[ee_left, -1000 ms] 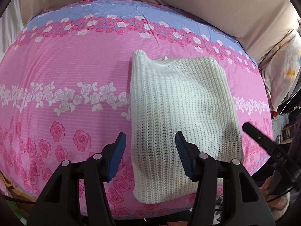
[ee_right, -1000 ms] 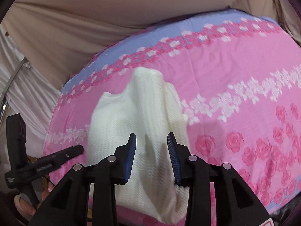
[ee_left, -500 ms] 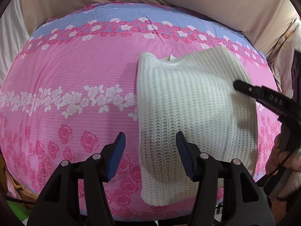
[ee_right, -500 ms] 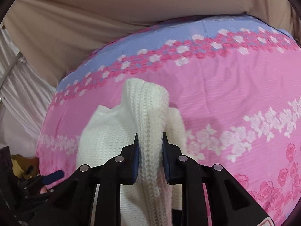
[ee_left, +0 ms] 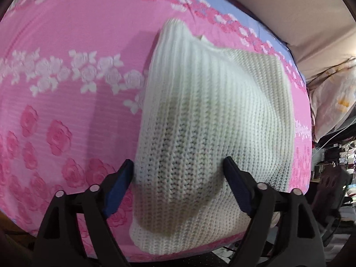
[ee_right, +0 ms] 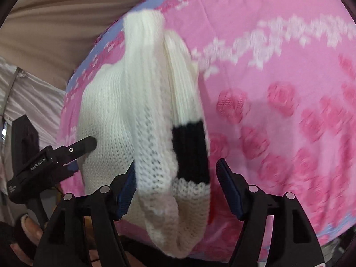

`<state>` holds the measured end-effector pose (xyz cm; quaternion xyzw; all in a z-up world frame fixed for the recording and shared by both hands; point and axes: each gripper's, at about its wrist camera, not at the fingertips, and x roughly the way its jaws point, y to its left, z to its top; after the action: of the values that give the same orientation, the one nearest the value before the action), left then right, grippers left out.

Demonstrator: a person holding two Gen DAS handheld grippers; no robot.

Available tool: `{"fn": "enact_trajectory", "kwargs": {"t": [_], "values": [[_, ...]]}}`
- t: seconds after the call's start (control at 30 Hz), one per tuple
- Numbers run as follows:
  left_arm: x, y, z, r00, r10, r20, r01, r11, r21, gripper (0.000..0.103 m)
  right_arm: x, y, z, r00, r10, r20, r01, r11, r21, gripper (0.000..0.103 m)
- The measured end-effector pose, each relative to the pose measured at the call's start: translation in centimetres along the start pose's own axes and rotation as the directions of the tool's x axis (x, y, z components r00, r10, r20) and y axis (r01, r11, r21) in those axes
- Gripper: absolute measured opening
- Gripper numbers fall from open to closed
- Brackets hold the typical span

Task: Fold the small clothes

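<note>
A white knitted sweater lies folded on the pink rose-print bedsheet. Its near end bulges up between the wide-apart fingers of my left gripper, which is open. In the right wrist view the sweater has a folded strip with a black patch hanging between the spread fingers of my right gripper, which is open. The left gripper shows at the left of that view, touching the sweater's side.
A beige cloth backs the bed. A pale bag or pillow and dark clutter stand to the right of the bed. The bed's near edge runs just under the grippers.
The right gripper, shut on a sweater fold half a second ago, has opened and the fold hangs loose. The left gripper has moved closer, so the sweater's end lies between its fingers.
</note>
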<state>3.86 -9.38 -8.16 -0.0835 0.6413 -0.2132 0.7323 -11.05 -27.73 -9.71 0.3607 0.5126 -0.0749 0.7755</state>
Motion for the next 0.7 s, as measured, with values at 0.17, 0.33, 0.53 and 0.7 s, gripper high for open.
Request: {"fn": "enact_trajectory", "kwargs": {"t": [0.17,0.33,0.53,0.7], "values": [[2.4,1.2,0.5,0.995,-0.096,-0.012,0.095,0.991,-0.1,0.096,1.5,-0.9,0.8,0.994,0.108,0.016,-0.109,0.991,0.073,0.079],[2.0,-0.1,1.2,0.995,-0.098,-0.017,0.096,0.993,-0.065,0.069,1.7,-0.6,1.5,0.987,0.155,0.028,-0.157,0.985,0.076,0.042],[-3.6,-1.7,1.6,0.987,-0.158,0.019,0.158,0.987,0.011,0.043,-2.8,3.8,1.0,0.981,0.147,0.127,-0.15,0.989,0.01,0.035],[-10.6,-2.4,3.1,0.965,-0.252,0.08,0.245,0.966,0.08,0.043,-7.8,9.1,1.7,0.953,0.19,0.237,-0.176,0.981,-0.079,0.035]]}}
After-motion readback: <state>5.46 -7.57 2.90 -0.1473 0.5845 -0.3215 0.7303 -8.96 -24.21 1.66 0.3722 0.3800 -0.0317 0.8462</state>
